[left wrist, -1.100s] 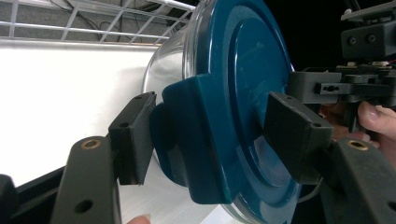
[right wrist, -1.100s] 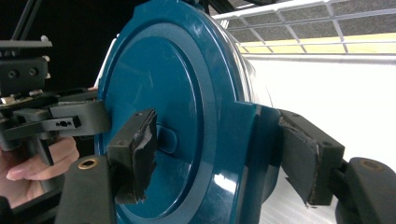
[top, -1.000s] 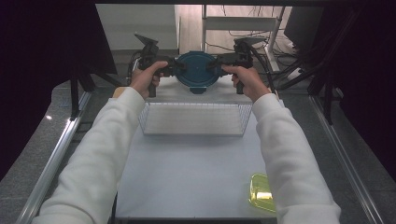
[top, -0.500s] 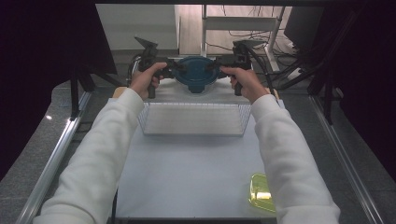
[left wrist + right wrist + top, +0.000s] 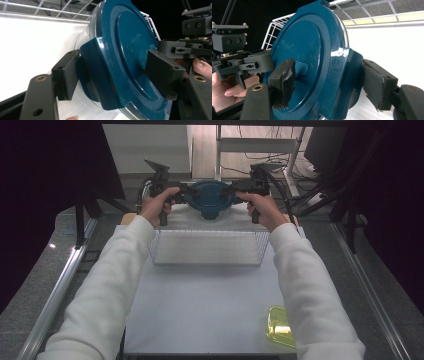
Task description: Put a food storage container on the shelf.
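Observation:
A round clear container with a dark teal lid (image 5: 209, 200) sits between my two grippers at the far end of the table, just beyond the wire basket (image 5: 207, 264). My left gripper (image 5: 187, 195) holds the lid's side flap (image 5: 100, 75), one pad under the flap and the other on the lid top (image 5: 130, 50). Its jaws have just been opening, with the flap still between the pads. My right gripper (image 5: 231, 191) clamps the opposite flap (image 5: 347, 80) in the same way, a taped pad (image 5: 284, 82) resting on the lid top (image 5: 312, 50).
The white wire basket stands across the far half of the white table (image 5: 200, 310), right in front of the container. A yellow-green translucent box (image 5: 280, 327) lies near the front right edge. Metal rails, stands and cables line both sides and the back.
Both hands and the container have stayed in place. No clear difference shows between the earlier frames and now.

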`<action>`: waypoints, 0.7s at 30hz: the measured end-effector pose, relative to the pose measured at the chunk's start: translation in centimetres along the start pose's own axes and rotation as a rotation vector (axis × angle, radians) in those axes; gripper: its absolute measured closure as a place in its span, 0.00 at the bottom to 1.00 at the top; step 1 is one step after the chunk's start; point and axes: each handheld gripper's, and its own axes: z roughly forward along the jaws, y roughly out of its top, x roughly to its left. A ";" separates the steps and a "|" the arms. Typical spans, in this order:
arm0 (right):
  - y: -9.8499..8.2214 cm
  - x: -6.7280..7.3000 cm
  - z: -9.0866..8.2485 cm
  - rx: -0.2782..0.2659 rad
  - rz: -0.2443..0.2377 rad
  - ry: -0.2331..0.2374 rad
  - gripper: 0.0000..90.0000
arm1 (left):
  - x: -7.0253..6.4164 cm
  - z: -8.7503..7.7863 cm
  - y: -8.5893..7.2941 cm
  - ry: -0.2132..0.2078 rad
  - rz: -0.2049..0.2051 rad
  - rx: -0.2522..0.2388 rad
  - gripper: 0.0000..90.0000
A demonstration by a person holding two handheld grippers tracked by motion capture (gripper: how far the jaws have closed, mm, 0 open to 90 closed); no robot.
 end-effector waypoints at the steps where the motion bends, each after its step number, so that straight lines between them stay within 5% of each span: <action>1: 0.0 0.0 0.0 0.000 0.000 0.000 0.33 | -0.1 0.0 -0.1 0.006 0.011 -0.003 0.32; 4: -0.3 0.4 -0.2 -0.040 -0.032 -0.043 0.26 | -1.0 -0.2 -0.3 0.058 0.074 -0.059 0.26; 7: -0.6 0.9 -0.6 -0.055 -0.068 -0.047 0.20 | -1.5 -0.6 -0.4 0.070 0.092 -0.080 0.20; 14: -1.8 2.3 -2.7 -0.122 -0.196 -0.108 0.17 | -3.3 -2.7 -1.6 0.124 0.224 -0.122 0.20; 18: -3.0 2.2 -4.8 -0.144 -0.260 -0.092 0.20 | -4.8 -3.9 -2.8 0.149 0.299 -0.121 0.20; 21: -3.7 2.3 -5.6 -0.139 -0.288 -0.091 0.20 | -5.8 -4.7 -4.1 0.142 0.317 -0.142 0.21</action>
